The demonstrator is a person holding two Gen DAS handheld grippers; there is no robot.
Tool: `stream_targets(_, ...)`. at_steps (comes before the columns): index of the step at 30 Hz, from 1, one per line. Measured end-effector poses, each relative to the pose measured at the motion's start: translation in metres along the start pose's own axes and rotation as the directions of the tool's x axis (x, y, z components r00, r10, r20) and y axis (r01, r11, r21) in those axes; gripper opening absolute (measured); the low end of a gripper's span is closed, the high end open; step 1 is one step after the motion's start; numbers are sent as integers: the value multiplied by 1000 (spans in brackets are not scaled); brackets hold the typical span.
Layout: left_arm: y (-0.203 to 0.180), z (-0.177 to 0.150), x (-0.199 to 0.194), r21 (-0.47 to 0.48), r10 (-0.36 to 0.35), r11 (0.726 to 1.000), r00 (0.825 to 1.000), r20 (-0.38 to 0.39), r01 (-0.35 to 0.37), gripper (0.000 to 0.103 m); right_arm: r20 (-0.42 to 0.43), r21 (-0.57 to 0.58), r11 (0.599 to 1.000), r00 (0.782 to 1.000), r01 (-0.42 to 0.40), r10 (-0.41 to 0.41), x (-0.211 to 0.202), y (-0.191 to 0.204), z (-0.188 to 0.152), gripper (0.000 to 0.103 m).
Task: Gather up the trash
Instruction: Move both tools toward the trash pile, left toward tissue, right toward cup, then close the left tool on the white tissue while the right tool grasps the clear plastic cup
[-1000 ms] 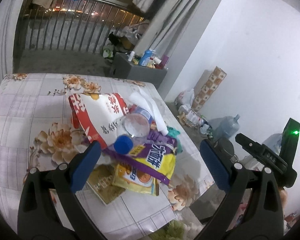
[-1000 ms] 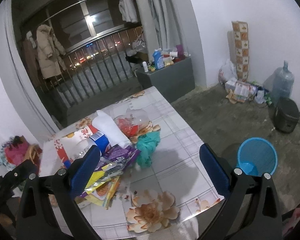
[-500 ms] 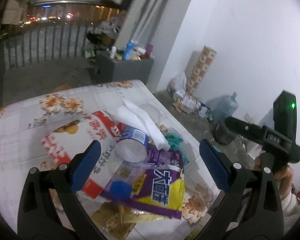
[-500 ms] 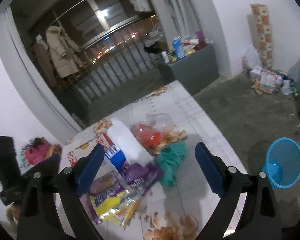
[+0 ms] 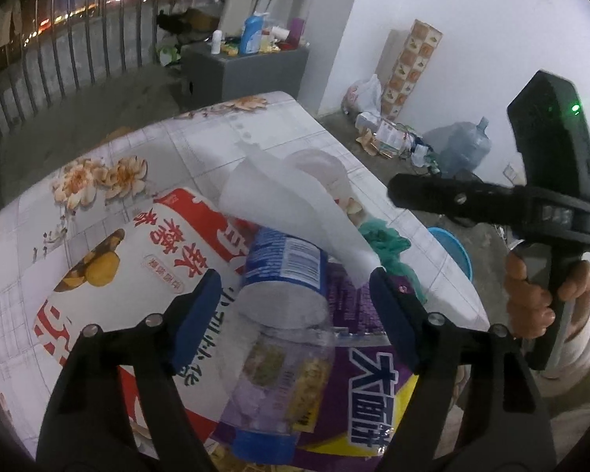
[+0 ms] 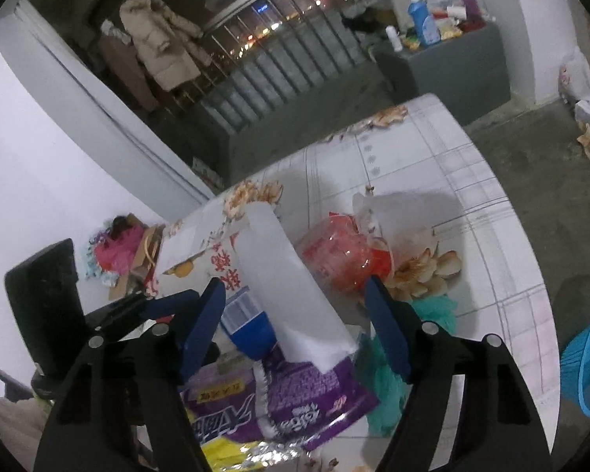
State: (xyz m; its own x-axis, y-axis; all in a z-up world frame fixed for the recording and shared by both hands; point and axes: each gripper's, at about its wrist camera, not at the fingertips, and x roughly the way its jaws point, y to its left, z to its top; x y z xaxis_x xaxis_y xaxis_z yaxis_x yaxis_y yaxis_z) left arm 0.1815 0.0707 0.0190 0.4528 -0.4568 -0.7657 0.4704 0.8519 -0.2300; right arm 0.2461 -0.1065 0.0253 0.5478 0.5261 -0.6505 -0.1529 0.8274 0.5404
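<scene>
Left tongs (image 5: 295, 306) closing, astride the bottle (image 5: 283, 275) for a grip, no contact yet. Right tongs (image 6: 295, 314) closing around the white roll (image 6: 291, 287); bin (image 6: 588, 362) at 3 o'clock.

Between the left jaws: clear plastic bottle (image 5: 283, 326), glossy blue label. Beneath: shiny purple foil wrapper (image 5: 367, 389). Between the right jaws: matt white paper roll (image 6: 291, 291). Glossy floral tablecloth (image 6: 424, 165).

My right gripper (image 6: 295, 326) is closing around a white roll (image 6: 291, 295), pads not touching it. Purple wrapper (image 6: 295, 405) under it, red bag (image 6: 344, 259) mid-tabletop (image 6: 432, 165), teal cloth (image 6: 436, 310) beside it.
</scene>
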Motion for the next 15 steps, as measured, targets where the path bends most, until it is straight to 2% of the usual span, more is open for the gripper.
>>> stream_targets(5,11,7,-2,-41,-15,999,1000,14,16,69,28,45,999,1000,-13,12,0,-11,6,69)
stream_targets(9,16,21,3,-106,-80,991,997,19,81,63,65,109,994,998,14,-21,-3,-32,11,69)
stream_targets(15,12,43,24,-146,-90,985,996,13,91,53,62,81,994,995,70,-75,10,-46,23,65)
